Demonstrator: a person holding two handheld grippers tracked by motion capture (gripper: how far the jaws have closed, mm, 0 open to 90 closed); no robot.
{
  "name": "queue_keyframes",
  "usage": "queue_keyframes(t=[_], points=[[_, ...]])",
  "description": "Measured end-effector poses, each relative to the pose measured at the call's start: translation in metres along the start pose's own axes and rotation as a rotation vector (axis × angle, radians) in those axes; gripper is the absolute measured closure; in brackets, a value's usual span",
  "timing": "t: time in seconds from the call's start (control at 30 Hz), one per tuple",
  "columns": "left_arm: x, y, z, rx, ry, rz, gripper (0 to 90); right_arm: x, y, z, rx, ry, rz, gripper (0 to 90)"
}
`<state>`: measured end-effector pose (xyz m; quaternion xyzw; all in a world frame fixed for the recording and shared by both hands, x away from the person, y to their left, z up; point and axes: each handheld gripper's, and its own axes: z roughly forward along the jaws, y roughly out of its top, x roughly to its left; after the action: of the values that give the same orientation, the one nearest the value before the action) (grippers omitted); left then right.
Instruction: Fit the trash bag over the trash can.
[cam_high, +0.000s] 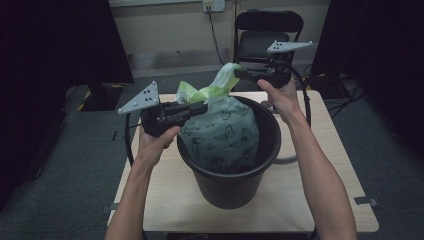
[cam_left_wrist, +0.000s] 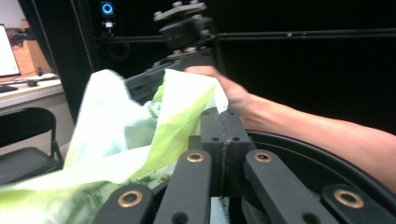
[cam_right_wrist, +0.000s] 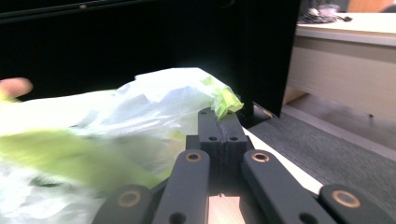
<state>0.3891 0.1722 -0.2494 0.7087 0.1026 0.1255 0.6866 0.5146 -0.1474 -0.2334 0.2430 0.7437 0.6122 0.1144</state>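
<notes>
A lab or office workroom is seen: a small wooden table (cam_high: 320, 165) is set on grey carpet (cam_high: 80, 165), ringed by black curtains (cam_high: 55, 40); a folding chair (cam_high: 268, 31), a wall socket (cam_high: 213, 5) and a desk (cam_right_wrist: 345, 37) are glimpsed behind.

The high view looks forward and down from above the person's near side, taking in the whole table (cam_high: 330, 150) and the chair (cam_high: 269, 30) beyond its far edge. Each gripper view sits close behind its own jaws, nearly level. All three share the green bag (cam_high: 220, 117) (cam_left_wrist: 135, 135) (cam_right_wrist: 116, 121).
</notes>
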Motion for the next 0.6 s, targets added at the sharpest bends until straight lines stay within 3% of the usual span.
queue_keyframes(t=[0.2,0.43,0.47,0.53,0.6], points=[[-0.020,-0.002,0.002,-0.016,-0.057,0.014,90.0,-0.018,-0.004,0.007,0.022,-0.070,0.053,90.0],[-0.035,0.004,0.000,-0.028,-0.077,0.047,90.0,-0.035,-0.011,0.013,0.040,-0.127,0.108,90.0],[-0.039,0.006,-0.002,-0.037,-0.094,0.054,90.0,-0.039,-0.013,0.015,0.043,-0.150,0.126,90.0],[-0.041,0.008,-0.003,-0.047,-0.101,0.056,90.0,-0.040,-0.013,0.016,0.044,-0.151,0.128,90.0],[-0.047,0.012,-0.004,-0.047,-0.112,0.074,90.0,-0.044,-0.014,0.018,0.058,-0.201,0.139,90.0]])
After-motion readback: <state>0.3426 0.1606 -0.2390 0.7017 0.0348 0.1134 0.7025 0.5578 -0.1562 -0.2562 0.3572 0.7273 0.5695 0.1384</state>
